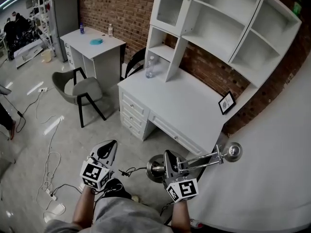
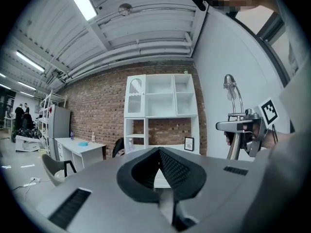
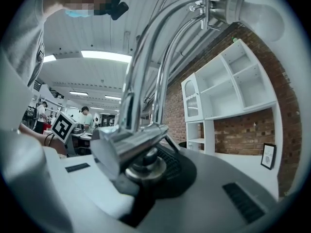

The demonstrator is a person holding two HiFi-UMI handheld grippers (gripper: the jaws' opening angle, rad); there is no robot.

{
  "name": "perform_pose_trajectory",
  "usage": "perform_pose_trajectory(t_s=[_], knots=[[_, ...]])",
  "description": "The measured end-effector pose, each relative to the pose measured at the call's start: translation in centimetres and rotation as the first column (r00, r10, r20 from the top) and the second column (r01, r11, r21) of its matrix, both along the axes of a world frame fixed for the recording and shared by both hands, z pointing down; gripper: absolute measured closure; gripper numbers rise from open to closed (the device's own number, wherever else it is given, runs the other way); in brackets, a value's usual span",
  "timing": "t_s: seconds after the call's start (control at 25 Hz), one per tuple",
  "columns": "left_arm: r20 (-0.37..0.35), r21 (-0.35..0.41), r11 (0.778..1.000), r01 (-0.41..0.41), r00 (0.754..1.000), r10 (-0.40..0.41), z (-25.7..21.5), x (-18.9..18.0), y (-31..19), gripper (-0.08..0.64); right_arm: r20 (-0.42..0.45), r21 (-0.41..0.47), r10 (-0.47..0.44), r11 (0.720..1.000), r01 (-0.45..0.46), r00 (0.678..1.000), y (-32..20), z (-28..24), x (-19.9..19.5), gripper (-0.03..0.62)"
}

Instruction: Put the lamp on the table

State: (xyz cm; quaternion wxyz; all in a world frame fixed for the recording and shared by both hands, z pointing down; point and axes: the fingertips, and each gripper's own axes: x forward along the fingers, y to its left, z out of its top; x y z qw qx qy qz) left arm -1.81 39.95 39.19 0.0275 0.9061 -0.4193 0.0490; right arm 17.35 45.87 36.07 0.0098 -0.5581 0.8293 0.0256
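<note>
A chrome lamp with a round base (image 1: 154, 169) and a bent double arm ending in a bulb head (image 1: 233, 151) hangs above the floor in front of the white desk (image 1: 194, 108). My right gripper (image 1: 171, 162) is shut on the lamp's stem near the base. The right gripper view shows the lamp's joint (image 3: 138, 147) pinched between the jaws, with the tubes rising to the white bulb (image 3: 260, 16). My left gripper (image 1: 108, 148) is beside it on the left, shut and holding nothing. From the left gripper view the lamp (image 2: 234, 115) stands off to the right.
On the desk stand a water bottle (image 1: 150, 68) and a small picture frame (image 1: 226, 102), under a white hutch (image 1: 228, 18). A grey chair (image 1: 80, 89) and a second white table (image 1: 92, 45) are to the left. Cables (image 1: 48, 166) lie on the floor. A white wall (image 1: 272, 169) is on the right.
</note>
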Motion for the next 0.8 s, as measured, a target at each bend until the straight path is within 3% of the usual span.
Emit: perform_pose_trajectory(t_s=[0.32,0.8], knots=[[0.003,-0.011,0.999,0.045,0.999,-0.045,0.7,-1.0,-4.1,0.559,0.006,-0.013,-0.038,0.999,0.038,0.999,-4.7,0.6,-0.5,0.574],[-0.002,-0.010,1.000,0.011,1.000,-0.011,0.5,-2.9,-16.9,0.559,0.018,-0.034,0.030,0.999,-0.030,0.999,-15.3,0.9,-1.1,0.574]])
